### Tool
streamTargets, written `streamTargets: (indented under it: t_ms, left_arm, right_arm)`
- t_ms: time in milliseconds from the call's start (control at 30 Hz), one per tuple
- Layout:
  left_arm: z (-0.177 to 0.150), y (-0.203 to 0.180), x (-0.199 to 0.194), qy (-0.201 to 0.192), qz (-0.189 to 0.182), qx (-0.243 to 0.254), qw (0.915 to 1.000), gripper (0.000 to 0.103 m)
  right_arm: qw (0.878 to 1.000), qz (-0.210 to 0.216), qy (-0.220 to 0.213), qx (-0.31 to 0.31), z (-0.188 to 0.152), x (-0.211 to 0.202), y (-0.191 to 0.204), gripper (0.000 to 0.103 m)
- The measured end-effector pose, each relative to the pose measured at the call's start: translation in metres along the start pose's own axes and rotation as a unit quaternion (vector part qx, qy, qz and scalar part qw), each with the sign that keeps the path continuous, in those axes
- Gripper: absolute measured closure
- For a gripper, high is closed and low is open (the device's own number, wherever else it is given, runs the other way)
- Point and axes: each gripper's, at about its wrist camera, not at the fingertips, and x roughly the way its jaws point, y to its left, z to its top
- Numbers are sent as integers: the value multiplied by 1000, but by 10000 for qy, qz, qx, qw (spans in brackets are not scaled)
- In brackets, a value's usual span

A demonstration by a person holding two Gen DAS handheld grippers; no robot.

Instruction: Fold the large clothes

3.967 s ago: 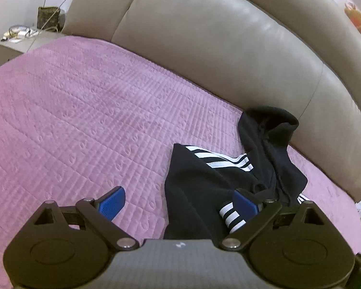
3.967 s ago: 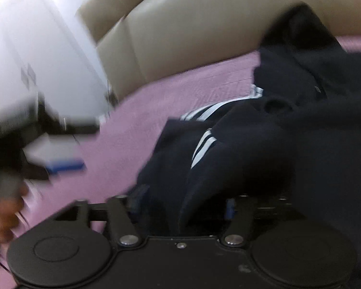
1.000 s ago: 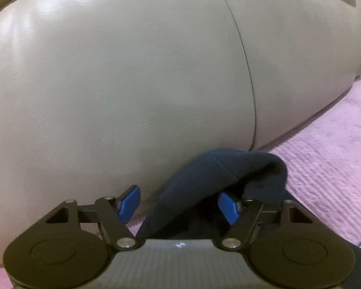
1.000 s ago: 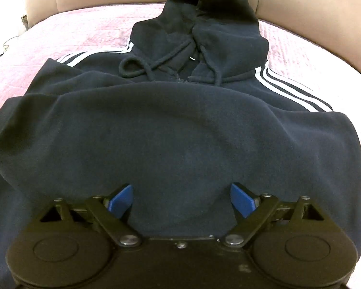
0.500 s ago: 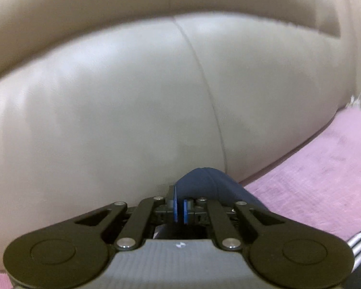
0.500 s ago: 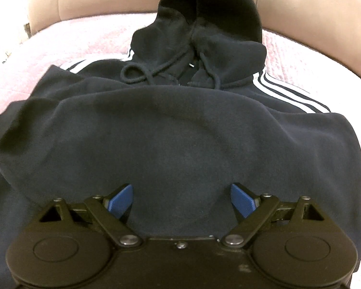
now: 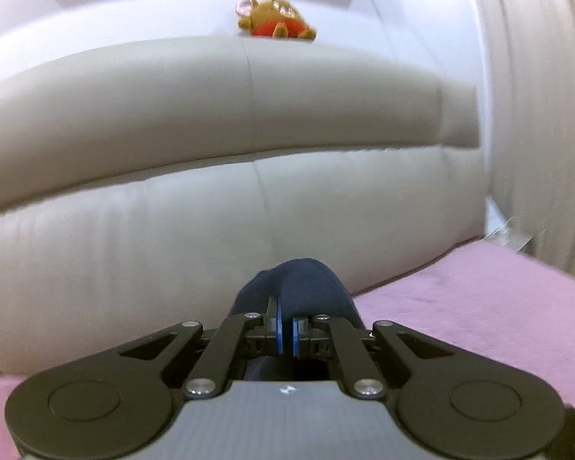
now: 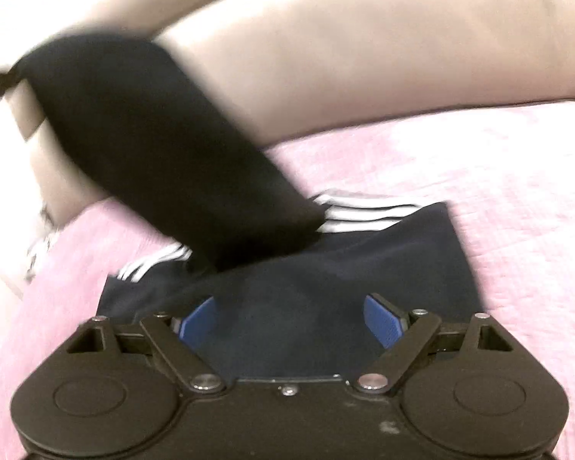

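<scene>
The navy hoodie (image 8: 326, 268) with white sleeve stripes (image 8: 356, 216) lies on the pink bedspread (image 8: 498, 191). Its hood (image 8: 153, 142) is stretched up and away to the upper left, blurred by motion. In the left wrist view my left gripper (image 7: 286, 330) is shut on a fold of the hood (image 7: 301, 283), held up in front of the headboard. My right gripper (image 8: 290, 320) is open, its blue pads (image 8: 383, 320) wide apart over the hoodie's body; cloth lies under and between them, but the pads do not press on it.
A beige padded leather headboard (image 7: 211, 134) fills the view ahead of the left gripper. A brown plush toy (image 7: 274, 19) in red sits on its top edge. Pale curtains (image 7: 536, 115) hang at the right. Pink bedspread (image 7: 479, 306) stretches to the right.
My left gripper has shut on the hood and risen with it, so the headboard's top and the plush toy now show. In the right wrist view the hood has swung up and left.
</scene>
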Motion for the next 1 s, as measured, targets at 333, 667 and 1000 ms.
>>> streamTargets:
  t_ms: [333, 667, 1000]
  left_arm:
    - [-168, -50, -54, 1499, -1001, -152, 9835, 82]
    - [-196, 8, -67, 1356, -1707, -1638, 9621, 11]
    - [-254, 79, 57, 2116, -546, -3271, 9194, 44]
  right_arm:
    - [9934, 309, 414, 1028, -17, -13, -38, 2]
    - [9750, 943, 934, 1781, -20, 62, -38, 2]
    - [9490, 1492, 715, 2686, -35, 99, -52, 53]
